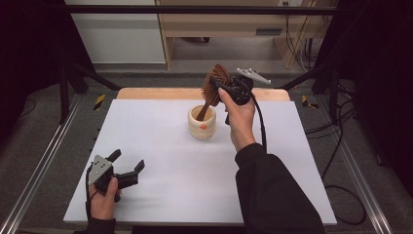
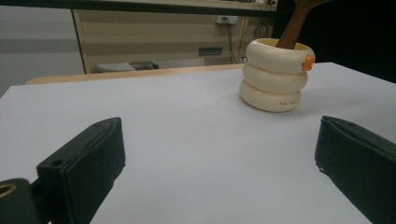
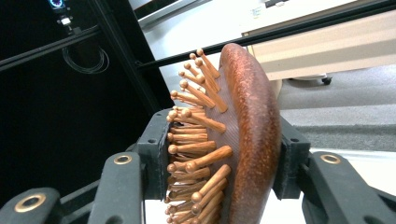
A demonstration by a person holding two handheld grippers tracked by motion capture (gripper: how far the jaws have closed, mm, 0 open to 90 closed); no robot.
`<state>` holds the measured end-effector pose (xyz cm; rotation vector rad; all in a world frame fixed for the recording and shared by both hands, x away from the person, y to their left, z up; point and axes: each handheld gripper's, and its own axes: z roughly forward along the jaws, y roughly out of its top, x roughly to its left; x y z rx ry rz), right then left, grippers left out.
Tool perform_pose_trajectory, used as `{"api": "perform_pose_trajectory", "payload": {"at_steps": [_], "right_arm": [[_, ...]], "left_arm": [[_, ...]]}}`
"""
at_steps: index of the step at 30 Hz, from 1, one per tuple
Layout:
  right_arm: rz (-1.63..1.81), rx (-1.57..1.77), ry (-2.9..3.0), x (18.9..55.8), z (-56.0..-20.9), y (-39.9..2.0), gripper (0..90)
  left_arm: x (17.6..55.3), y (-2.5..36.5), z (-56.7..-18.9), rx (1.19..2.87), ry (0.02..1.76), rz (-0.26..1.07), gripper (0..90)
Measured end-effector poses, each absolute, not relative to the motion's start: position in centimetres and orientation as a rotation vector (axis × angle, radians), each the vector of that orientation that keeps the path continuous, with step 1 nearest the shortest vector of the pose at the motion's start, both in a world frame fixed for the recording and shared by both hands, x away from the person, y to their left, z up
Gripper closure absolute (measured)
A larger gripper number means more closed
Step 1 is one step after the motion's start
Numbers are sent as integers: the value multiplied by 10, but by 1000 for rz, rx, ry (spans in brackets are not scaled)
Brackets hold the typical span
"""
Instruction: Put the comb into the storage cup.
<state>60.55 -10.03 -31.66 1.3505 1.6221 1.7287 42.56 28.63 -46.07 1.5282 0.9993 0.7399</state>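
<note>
Right gripper fingers are clamping the wooden hairbrush by its head, handle dipping into the cream cup near the tabletop's far edge. Left gripper is resting near the left corner, fingers spread, empty.

The left gripper rests low at the near left in the left hand, jaws spread wide with nothing between them, while the right hand, arm stretched forward in a dark sleeve, holds the right gripper raised, jaws clamped.
</note>
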Motion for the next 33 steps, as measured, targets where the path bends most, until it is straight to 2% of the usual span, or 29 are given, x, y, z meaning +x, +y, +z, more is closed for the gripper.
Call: {"api": "perform_pose_trajectory", "payload": {"at_steps": [33], "right_arm": [[1729, 1385, 1623, 613, -341, -101, 495]], "left_arm": [[426, 286, -461, 1533, 991, 741, 16]]}}
